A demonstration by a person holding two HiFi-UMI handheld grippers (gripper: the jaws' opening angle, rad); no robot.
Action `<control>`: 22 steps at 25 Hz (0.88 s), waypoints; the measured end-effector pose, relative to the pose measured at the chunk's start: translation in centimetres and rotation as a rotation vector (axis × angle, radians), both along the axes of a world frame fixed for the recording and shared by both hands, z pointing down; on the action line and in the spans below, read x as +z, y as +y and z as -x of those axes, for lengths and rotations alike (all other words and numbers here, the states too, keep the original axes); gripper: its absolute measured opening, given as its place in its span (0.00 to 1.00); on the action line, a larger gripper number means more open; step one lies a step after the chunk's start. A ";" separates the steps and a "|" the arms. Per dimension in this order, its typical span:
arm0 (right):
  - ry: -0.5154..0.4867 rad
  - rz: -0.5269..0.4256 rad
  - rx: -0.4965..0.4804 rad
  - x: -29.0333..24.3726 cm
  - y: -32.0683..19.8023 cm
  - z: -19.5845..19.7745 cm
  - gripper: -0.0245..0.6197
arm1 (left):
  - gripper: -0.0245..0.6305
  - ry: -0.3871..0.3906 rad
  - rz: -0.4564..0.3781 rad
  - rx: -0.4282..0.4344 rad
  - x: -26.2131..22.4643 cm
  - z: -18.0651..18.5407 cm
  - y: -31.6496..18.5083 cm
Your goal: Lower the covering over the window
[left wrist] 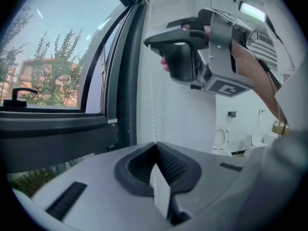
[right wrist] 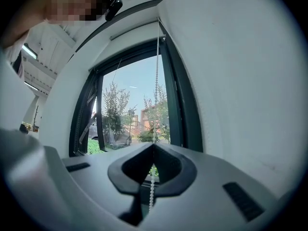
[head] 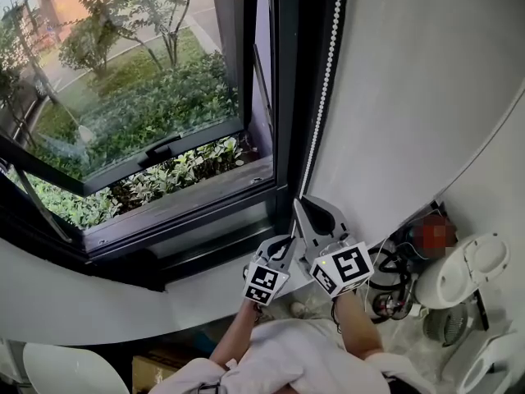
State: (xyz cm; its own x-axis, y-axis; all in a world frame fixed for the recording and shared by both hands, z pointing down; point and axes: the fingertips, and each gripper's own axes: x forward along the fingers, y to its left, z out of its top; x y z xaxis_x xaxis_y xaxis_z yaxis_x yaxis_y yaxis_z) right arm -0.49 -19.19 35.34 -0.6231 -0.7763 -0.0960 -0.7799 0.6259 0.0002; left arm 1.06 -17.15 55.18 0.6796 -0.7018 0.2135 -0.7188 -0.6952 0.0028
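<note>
Bead chain (head: 324,80): it runs down the white wall (head: 410,97) just right of the window frame (head: 283,97), from the top of the head view to your two tools. In the right gripper view the bead chain (right wrist: 156,81) hangs in front of the frame's right edge.

Right gripper (head: 302,202): you have it higher on the chain. In its own view, the right gripper (right wrist: 153,146) has its jaws together on the beads. The chain passes between the tips and dangles on through the hollow behind them.

Left gripper (head: 289,243): you have it just below and left of the right one, their marker cubes side by side. In its own view, the left gripper (left wrist: 155,146) has its jaws pressed together, and the faint bead chain (left wrist: 151,105) comes straight down the wall into the tips. The right gripper (left wrist: 147,41) shows above it, your hand wrapped round the grip.

Window: the sash (head: 123,97) is tipped outward at the bottom, with a dark handle (head: 164,148) on its lower rail. The glass looks out on shrubs and trees.

Top of the window: a pale bar (right wrist: 137,32) spans the opening. You cannot tell from here whether it is the rolled covering.

Lower right of you: a tangle of dark cables (head: 392,279) lies beside a white round-topped object (head: 463,271).
</note>
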 end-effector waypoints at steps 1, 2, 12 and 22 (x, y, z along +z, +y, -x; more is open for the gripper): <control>0.000 0.009 -0.001 0.5 0.0 0.0 0.03 | 0.06 -0.004 0.007 0.000 0.5 0.0 0.0; 0.000 0.018 -0.001 0.9 0.0 0.0 0.03 | 0.06 -0.008 0.015 -0.001 0.9 0.0 0.1; 0.006 0.135 -0.010 6.2 0.6 0.2 0.03 | 0.06 -0.078 0.107 0.011 5.9 -0.1 1.4; 0.010 0.250 -0.029 11.5 1.4 0.3 0.03 | 0.06 -0.088 0.191 0.014 11.1 0.3 2.8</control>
State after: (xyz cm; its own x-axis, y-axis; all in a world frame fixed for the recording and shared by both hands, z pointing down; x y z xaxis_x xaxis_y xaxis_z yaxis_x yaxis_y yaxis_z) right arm -0.81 -17.79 46.79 -0.6454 -0.7569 0.1028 -0.7622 0.6296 -0.1502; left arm 0.71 -14.40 66.31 0.6621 -0.6333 0.4008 -0.7122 -0.6981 0.0734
